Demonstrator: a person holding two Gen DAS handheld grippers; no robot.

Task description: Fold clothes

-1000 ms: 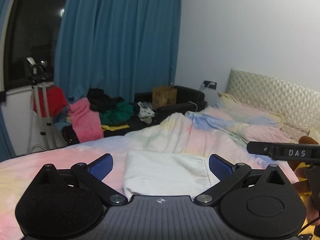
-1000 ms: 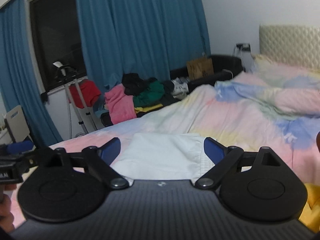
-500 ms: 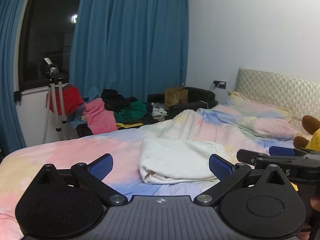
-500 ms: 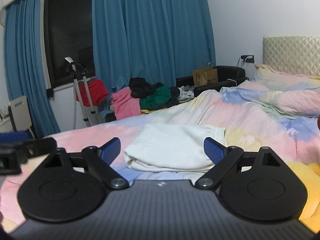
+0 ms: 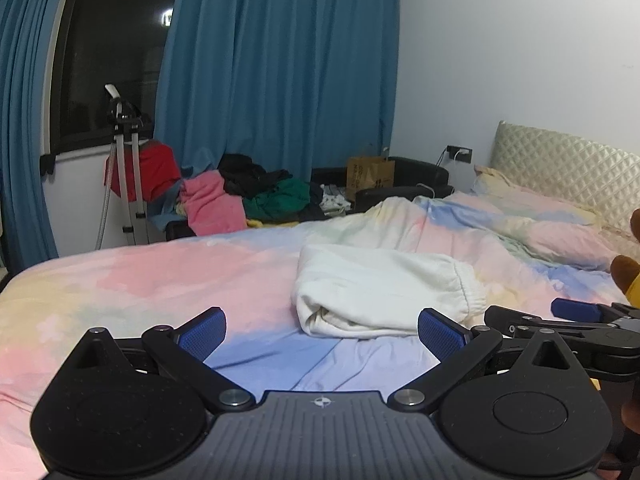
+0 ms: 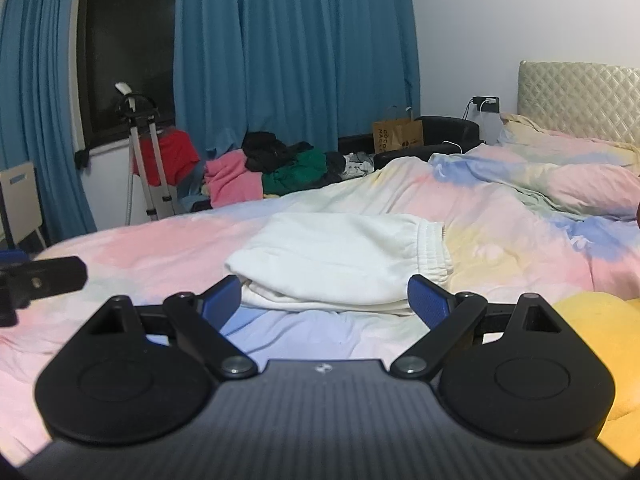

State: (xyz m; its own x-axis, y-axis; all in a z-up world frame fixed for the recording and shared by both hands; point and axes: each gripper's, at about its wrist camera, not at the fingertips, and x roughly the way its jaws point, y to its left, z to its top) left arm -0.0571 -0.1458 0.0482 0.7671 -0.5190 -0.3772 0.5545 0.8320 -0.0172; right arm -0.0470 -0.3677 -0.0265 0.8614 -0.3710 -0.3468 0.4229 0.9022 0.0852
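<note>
Folded garment (image 5: 380, 292) on bed (image 5: 160, 280)

The bedcover (image 5: 160, 280) lay bare to the left of the folded white garment (image 5: 380, 292) and in front of it, so a gripper could pass there. To the right, a plush toy (image 5: 628, 276) and a yellow cushion (image 6: 592, 312) stood near. Behind, the rumpled duvet (image 6: 500, 200) rose higher than the garment.
</note>
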